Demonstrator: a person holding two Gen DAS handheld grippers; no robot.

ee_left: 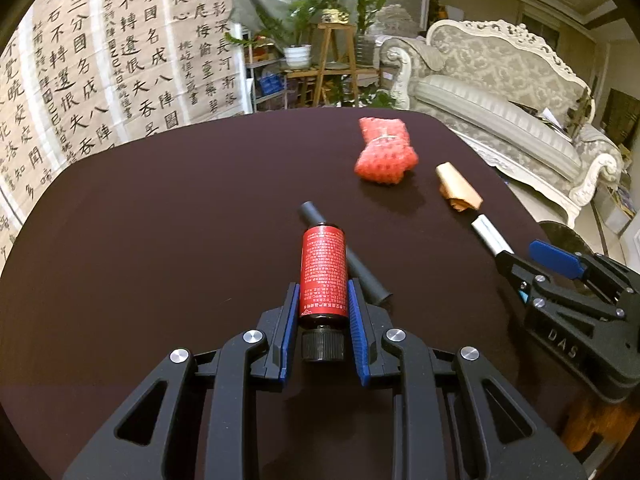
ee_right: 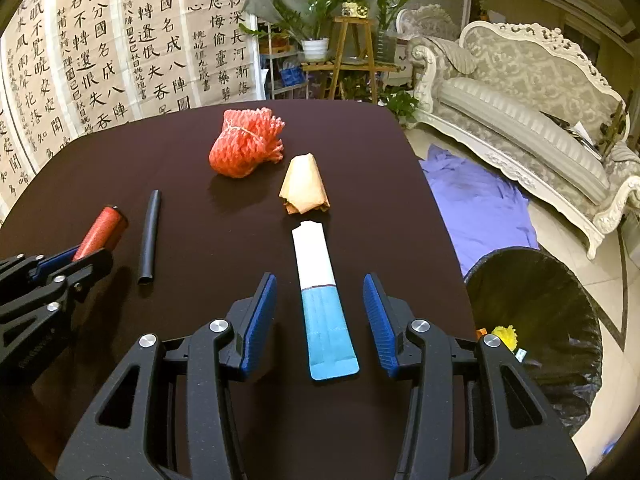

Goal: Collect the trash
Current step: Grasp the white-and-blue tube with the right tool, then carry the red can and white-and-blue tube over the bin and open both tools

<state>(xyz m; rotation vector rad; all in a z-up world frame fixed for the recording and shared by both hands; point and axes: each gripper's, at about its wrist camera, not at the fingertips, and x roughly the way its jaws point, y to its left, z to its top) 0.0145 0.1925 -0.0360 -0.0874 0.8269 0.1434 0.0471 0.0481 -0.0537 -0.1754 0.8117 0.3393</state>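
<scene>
My left gripper (ee_left: 323,285) is shut on a red bottle (ee_left: 323,272) with a black cap, gripped near the cap end. It is held just over a black tube (ee_left: 370,280) lying on the dark table (ee_left: 160,220). My right gripper (ee_right: 319,280) is open, and a flat white and blue packet (ee_right: 320,288) lies on the table between its pads, touching neither. Beyond the packet sit a crumpled brown paper (ee_right: 305,186) and a red foam net (ee_right: 244,146). In the right wrist view the left gripper (ee_right: 90,254) shows at the left edge with the bottle (ee_right: 102,232).
A bin lined with a black bag (ee_right: 536,320) stands on the floor off the table's right edge, with a yellow scrap inside. A purple cloth (ee_right: 476,200) lies on the floor behind it. A pale sofa (ee_right: 532,100) and plant stands fill the background.
</scene>
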